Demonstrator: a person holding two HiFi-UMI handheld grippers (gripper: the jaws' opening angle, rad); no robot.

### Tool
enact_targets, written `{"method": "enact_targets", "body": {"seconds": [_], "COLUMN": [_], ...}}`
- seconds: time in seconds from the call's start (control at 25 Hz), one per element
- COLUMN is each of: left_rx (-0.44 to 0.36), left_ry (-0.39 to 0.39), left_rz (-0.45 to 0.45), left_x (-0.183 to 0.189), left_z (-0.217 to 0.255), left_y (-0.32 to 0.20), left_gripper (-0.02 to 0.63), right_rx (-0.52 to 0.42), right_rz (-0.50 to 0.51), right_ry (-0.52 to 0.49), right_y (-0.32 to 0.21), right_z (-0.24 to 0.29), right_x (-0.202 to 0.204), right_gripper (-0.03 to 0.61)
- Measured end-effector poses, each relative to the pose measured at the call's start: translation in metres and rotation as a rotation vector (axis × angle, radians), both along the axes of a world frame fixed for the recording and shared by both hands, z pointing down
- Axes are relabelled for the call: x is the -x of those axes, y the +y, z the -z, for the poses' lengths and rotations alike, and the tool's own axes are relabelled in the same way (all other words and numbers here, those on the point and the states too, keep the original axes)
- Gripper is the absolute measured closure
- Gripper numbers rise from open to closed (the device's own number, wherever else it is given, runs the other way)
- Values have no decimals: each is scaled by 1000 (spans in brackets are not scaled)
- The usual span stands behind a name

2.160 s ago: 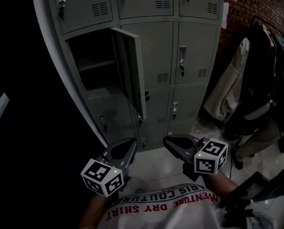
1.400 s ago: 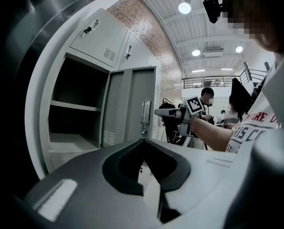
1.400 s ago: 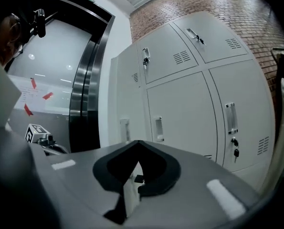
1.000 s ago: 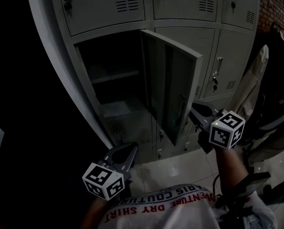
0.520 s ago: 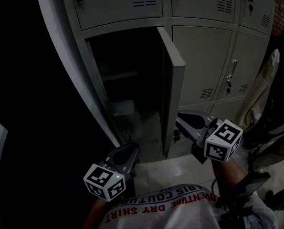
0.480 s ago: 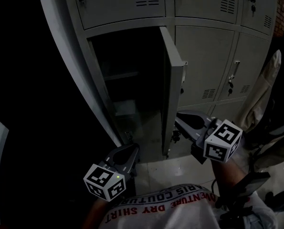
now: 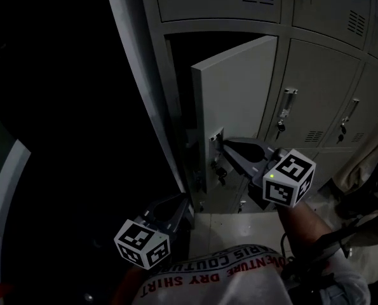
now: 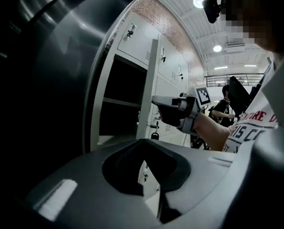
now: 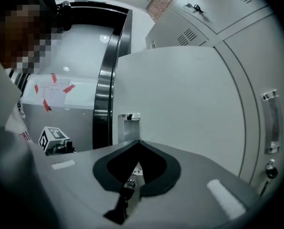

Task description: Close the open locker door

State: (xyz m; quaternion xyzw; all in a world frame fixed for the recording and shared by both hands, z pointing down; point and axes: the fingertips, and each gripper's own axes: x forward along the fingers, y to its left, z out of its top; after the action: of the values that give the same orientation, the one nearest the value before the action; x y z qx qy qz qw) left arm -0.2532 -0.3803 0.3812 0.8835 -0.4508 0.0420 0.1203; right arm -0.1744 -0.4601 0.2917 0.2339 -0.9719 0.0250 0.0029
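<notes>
The grey locker door (image 7: pixel 233 94) stands partly open, swung out from its dark compartment (image 7: pixel 179 88). My right gripper (image 7: pixel 225 146) is shut, its tips against the door's outer face near the latch edge; nothing is held. In the right gripper view the door (image 9: pixel 189 94) fills the frame, with its latch plate (image 9: pixel 129 123) just past my right gripper (image 9: pixel 138 143). My left gripper (image 7: pixel 182 202) hangs low near the cabinet's foot, shut and empty. The left gripper view shows the door's edge (image 8: pixel 153 80) and the right gripper (image 8: pixel 173 111) beyond my left gripper (image 8: pixel 146 142).
Neighbouring locker doors (image 7: pixel 316 88) are shut, with handles and keys (image 7: pixel 284 107). A key (image 9: pixel 270 168) hangs from the door to the right. A dark curved pillar (image 7: pixel 61 107) stands left of the cabinet. A person (image 8: pixel 225 104) is in the background. Pale floor tiles (image 7: pixel 220 224) lie below.
The door has swung from wide open towards the cabinet. My right gripper rose and moved left onto the door's outer face. The left gripper stayed low.
</notes>
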Motion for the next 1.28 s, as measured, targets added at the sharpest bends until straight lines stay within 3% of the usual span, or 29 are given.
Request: {"method": "enact_targets", "body": {"seconds": [0.36,0.52,0.72,0.88,1.04,1.28], "left_rx": [20,16,22,19,18,14], "left_ry": [5,3,14,12,14,30], "left_rz": [110,145,172,173,169,131], "left_x": [51,67,79,78,73,48], "left_z": [-2,2,3,6,7,10], "left_y": [3,6,5,4,6,12], "left_gripper": [611,611,611,611,611,611], "right_rx": [15,62,33,-25,10,8], "right_rz": [-19,-86,-183,-182,-172,-70], "right_ry": [36,11,19,67,53,124], "right_y": [-77,-113,-143,-144,-135,-66], "right_z": [-1,-5,-4,-5,-7,-19], "right_x": [47,45,32,35,31,19], "right_gripper": [581,581,582,581,581,581]}}
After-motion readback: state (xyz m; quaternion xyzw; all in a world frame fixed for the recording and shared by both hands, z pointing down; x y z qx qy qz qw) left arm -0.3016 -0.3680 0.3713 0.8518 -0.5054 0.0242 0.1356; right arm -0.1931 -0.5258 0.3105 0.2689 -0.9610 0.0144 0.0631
